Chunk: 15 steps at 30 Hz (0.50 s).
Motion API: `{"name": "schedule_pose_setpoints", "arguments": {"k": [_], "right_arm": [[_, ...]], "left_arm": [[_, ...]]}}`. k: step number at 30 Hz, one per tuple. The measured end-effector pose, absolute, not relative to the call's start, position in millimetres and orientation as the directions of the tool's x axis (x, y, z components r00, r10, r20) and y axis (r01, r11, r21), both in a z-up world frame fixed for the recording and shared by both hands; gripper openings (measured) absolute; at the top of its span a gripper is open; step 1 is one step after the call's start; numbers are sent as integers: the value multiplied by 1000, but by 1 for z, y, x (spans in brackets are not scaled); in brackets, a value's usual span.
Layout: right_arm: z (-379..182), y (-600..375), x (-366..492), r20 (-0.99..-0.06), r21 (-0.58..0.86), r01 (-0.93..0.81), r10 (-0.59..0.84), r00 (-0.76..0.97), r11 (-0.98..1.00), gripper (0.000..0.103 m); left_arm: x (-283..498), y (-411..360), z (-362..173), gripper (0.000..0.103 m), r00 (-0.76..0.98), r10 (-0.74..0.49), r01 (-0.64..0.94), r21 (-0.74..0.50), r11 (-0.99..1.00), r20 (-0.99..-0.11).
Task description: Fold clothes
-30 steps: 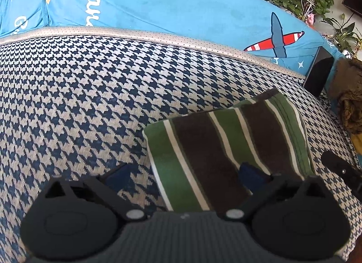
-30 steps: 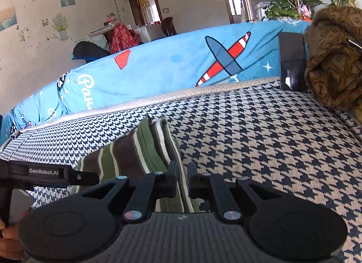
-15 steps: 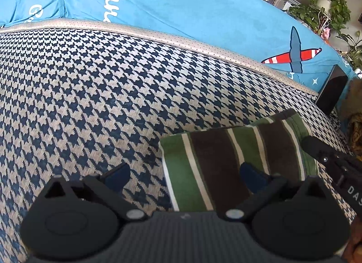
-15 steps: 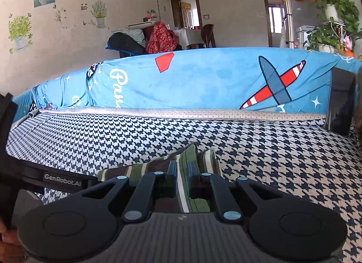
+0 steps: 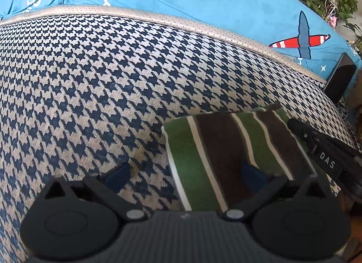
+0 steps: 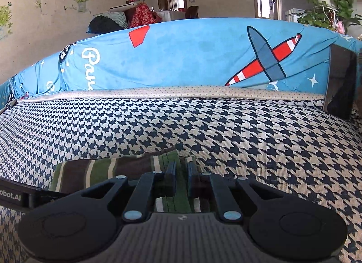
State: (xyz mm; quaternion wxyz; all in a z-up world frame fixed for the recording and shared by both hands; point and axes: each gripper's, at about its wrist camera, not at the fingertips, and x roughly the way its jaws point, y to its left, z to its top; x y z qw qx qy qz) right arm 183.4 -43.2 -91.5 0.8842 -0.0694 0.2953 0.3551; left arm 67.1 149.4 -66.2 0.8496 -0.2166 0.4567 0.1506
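Note:
A folded garment (image 5: pixel 226 149) with green, brown and white stripes lies on the houndstooth sofa seat (image 5: pixel 113 82). My left gripper (image 5: pixel 185 174) stands open over its near left edge: one blue pad (image 5: pixel 253 174) is above the cloth, the other above the bare seat. In the right wrist view my right gripper (image 6: pixel 181 172) is shut on the garment (image 6: pixel 101 170), pinching its raised right edge low over the seat. The right gripper's black body (image 5: pixel 323 149) shows at the garment's right side in the left wrist view.
A blue blanket (image 6: pixel 192 59) with a red aeroplane print covers the sofa back. A flat black object (image 6: pixel 341 82) leans upright at the seat's far right. Potted plants (image 6: pixel 328 2) stand behind the sofa. The houndstooth seat (image 6: pixel 248 138) stretches wide to both sides.
My right gripper has swung left and sunk with the garment's edge, so the cloth lies flatter on the seat. The brown cloth pile at the right has left view. The left gripper barely moved.

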Motion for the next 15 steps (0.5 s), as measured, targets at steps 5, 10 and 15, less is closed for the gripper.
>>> {"name": "schedule_pose_setpoints", "arguments": {"k": [5,10,15], "right_arm": [[-91,-41,182,-568,71,-658,573,591,749,7],[-77,-49,174,-561,110,-656,592,579,747,22],[-58,-62,160,-563,169,-645,610,557,745,38]], "left_arm": [[66,145,-63,103,533,69,-445,-210,870,-843],[64,141,-59,103,532,84,-437,-188,880,-843],[61,132,-54,103,537,96,-421,-168,891,-838]]}}
